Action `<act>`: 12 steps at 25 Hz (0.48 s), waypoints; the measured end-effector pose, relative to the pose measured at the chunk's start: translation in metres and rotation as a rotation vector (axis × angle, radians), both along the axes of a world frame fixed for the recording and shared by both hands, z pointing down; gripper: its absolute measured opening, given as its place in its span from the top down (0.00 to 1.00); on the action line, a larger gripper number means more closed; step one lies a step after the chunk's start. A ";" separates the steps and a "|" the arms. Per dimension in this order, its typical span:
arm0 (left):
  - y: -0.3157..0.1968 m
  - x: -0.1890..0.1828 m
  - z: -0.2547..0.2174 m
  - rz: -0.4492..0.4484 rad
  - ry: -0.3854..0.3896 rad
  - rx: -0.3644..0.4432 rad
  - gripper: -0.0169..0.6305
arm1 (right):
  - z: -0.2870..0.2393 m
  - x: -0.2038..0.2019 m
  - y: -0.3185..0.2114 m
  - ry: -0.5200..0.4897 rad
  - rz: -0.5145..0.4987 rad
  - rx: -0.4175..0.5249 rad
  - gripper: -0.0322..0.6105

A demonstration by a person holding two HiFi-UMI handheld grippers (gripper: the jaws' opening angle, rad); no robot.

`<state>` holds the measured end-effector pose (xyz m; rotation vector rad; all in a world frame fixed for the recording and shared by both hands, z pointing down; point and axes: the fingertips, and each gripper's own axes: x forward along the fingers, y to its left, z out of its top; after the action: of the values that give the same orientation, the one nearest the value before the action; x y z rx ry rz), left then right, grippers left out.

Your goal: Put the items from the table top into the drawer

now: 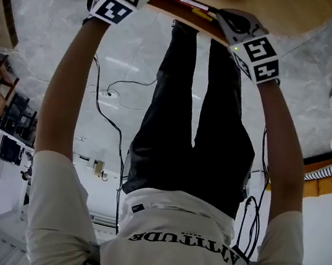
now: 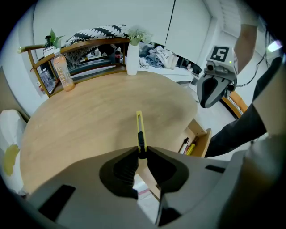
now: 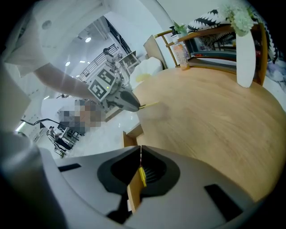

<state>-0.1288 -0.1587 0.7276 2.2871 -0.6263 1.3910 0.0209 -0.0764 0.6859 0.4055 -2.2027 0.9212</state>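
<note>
The left gripper (image 2: 142, 151) is shut tight on the near end of a thin yellow plastic cutter knife (image 2: 140, 127) with a black slider. The cutter knife sticks out from the gripper towards 12 o'clock, up in the air above the round, light brown wooden surface (image 2: 89, 120).

In the left gripper view, a small open wooden drawer (image 2: 203, 134) sits under the edge of the surface at 3 o'clock from the cutter knife. A few pens (image 2: 191, 146), one of them yellow, lie inside it. The cutter knife is near the drawer but not in it.

The right gripper (image 3: 140, 150) has its tips pressed together, and I can see nothing held between them. It hangs just above the drawer, whose wooden wall shows below its jaws.

At the far side of the surface, a tall white vase (image 2: 132, 58) with pale flowers stands at 12 o'clock, and a clear plastic bottle (image 2: 62, 71) of orange drink stands at 10 o'clock.
</note>
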 end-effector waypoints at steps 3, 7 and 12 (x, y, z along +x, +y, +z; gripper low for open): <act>0.018 0.001 0.000 0.014 -0.006 0.001 0.86 | 0.001 0.000 0.005 0.001 -0.008 -0.002 0.92; 0.042 0.001 0.006 0.041 -0.020 -0.006 0.86 | 0.008 0.001 0.012 0.002 -0.010 -0.002 0.92; 0.070 0.002 0.008 0.151 -0.050 0.001 0.86 | 0.007 0.000 0.018 0.001 -0.021 0.003 0.92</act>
<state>-0.1270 -0.0886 0.7360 2.3484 -0.4776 1.5212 0.0206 -0.0588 0.6931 0.3837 -2.2034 0.9071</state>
